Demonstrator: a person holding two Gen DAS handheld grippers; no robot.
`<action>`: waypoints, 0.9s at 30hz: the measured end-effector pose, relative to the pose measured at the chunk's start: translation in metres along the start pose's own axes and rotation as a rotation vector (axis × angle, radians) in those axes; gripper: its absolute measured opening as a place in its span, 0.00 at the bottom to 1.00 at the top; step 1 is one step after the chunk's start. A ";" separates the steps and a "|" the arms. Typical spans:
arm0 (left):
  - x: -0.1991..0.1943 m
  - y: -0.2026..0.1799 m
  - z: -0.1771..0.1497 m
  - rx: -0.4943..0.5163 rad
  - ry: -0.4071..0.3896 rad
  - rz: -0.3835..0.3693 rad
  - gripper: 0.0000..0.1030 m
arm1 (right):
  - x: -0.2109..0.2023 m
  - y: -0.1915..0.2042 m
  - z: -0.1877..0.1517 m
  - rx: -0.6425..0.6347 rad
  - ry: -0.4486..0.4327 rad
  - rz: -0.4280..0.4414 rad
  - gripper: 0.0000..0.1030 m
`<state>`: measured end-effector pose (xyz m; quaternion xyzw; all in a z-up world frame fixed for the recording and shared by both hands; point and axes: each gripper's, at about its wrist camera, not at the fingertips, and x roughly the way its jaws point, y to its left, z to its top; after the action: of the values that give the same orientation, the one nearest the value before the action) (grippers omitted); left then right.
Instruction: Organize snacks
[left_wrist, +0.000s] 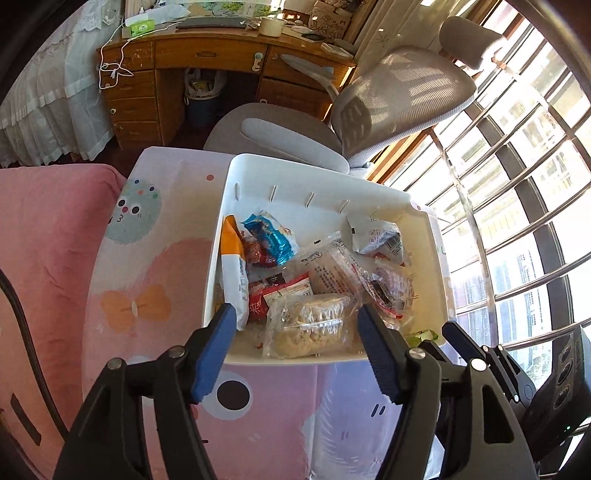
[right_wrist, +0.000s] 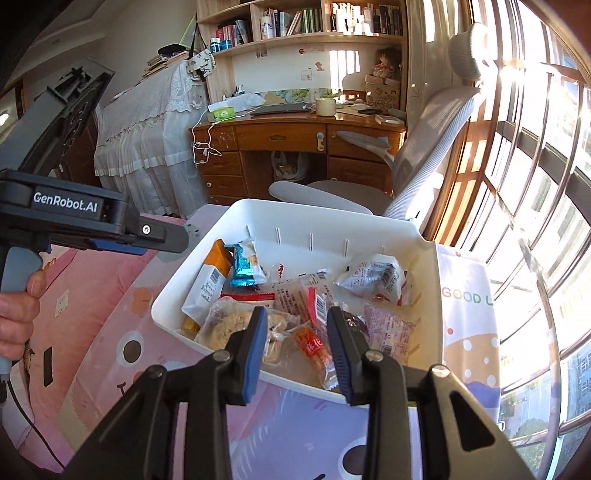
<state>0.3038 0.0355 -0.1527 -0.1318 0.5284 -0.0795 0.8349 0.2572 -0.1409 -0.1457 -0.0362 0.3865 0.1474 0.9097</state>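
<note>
A white plastic bin (left_wrist: 317, 177) (right_wrist: 325, 218) stands on a pink cartoon-print cloth and holds several wrapped snacks. Among them are a clear pack of pale rice cake (left_wrist: 310, 325) (right_wrist: 225, 325), a blue packet (left_wrist: 271, 236) (right_wrist: 243, 266), an orange-and-white packet (left_wrist: 232, 266) (right_wrist: 208, 280) and a white packet (left_wrist: 376, 232) (right_wrist: 373, 277). My left gripper (left_wrist: 295, 317) is open and empty over the bin's near edge. My right gripper (right_wrist: 297, 343) is partly open around an orange-labelled clear packet (right_wrist: 316, 350) at the bin's near wall; whether the pads touch it is unclear.
The pink cloth (left_wrist: 166, 295) covers the table under the bin. A grey office chair (left_wrist: 399, 96) (right_wrist: 424, 147) stands behind it, before a wooden desk (left_wrist: 207, 62) (right_wrist: 280, 136). A barred window (left_wrist: 517, 184) runs along the right. The left gripper's body (right_wrist: 74, 218) shows at the left.
</note>
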 end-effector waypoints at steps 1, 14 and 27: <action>-0.003 0.003 -0.005 -0.002 0.000 0.004 0.67 | -0.003 0.000 -0.003 0.020 0.008 -0.003 0.35; -0.070 0.032 -0.121 0.016 0.032 -0.018 0.75 | -0.081 0.039 -0.071 0.180 0.105 -0.063 0.66; -0.154 -0.004 -0.185 0.186 -0.079 -0.067 0.75 | -0.148 0.067 -0.122 0.253 0.239 -0.057 0.78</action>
<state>0.0704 0.0480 -0.0945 -0.0742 0.4807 -0.1508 0.8606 0.0553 -0.1342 -0.1226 0.0502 0.5060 0.0664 0.8585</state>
